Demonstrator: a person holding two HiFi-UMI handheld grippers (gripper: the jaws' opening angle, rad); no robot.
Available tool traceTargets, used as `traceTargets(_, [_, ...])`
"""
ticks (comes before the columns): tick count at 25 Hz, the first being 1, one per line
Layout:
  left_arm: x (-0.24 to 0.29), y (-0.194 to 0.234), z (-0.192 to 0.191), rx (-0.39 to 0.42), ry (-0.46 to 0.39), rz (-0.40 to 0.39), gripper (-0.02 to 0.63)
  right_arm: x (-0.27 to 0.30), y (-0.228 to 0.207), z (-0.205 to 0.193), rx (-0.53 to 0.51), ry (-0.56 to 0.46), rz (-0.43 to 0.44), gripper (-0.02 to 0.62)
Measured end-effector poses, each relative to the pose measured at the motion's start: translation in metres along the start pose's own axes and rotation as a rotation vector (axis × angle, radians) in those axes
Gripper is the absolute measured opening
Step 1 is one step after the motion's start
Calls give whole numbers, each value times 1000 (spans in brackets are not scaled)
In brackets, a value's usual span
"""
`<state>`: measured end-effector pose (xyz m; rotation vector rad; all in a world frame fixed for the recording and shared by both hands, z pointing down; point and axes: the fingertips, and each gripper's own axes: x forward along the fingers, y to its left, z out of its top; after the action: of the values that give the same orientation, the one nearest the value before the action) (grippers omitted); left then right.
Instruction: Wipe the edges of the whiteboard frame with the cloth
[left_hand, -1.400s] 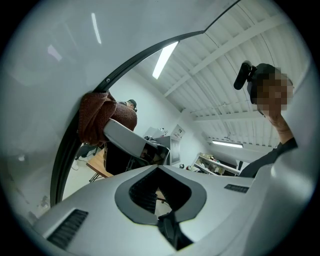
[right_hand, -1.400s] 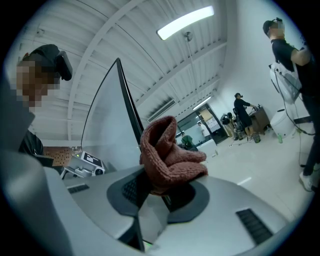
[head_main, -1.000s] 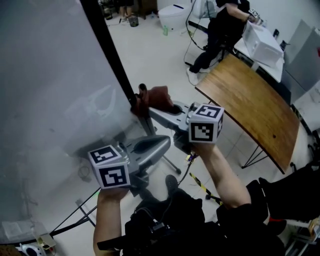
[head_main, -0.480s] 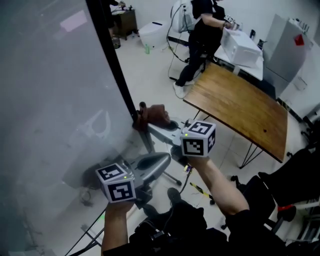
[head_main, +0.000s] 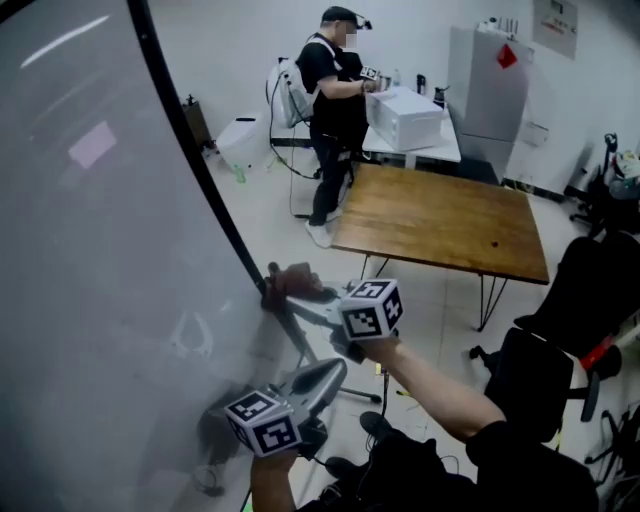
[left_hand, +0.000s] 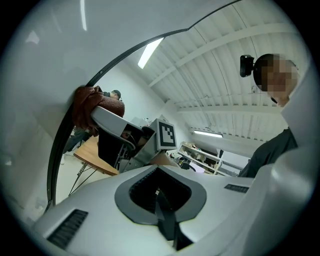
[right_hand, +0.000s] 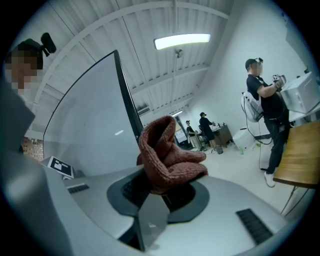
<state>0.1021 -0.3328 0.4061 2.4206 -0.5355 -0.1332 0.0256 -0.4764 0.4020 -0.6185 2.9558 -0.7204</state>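
- The rust-brown, coarse-knit cloth (right_hand: 167, 160) is bunched into a soft wad. The jaws of the right gripper (right_hand: 161, 195) are closed on its lower folds, and most of the wad bulges free above them.
- In the head view the wad presses against the thin black frame (head_main: 190, 170) on the whiteboard's right edge, low on the visible stretch of it.
- The cloth looks light, limp and slightly grippy. Judging by its loose loops, it should drag along the frame rather than slip. It could also snag or pull out of the pinch, so a hold deep in the folds, as here, seems wise.
- The frame is a narrow, smooth, dark strip, probably stiff. The glossy grey-white board surface (head_main: 90, 250) beside it carries faint smears and reflections of the ceiling lights.
- The left gripper (head_main: 335, 370), moulded grey plastic with dark pads, hangs below the right one and near the board. Its jaws are together with nothing between them.
- Beyond stand a rectangular wooden table (head_main: 440, 220) on thin metal legs and a person in dark clothes (head_main: 330, 90).
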Motion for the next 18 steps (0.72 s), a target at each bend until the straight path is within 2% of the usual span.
traceTargets(8, [-8, -1, -15, -23, 43, -13, -5, -7, -4, 0, 38, -99, -57, 87])
traceTargets(18, [6, 30, -24, -20, 101, 86, -5, -26, -7, -5, 116, -244, 25, 86])
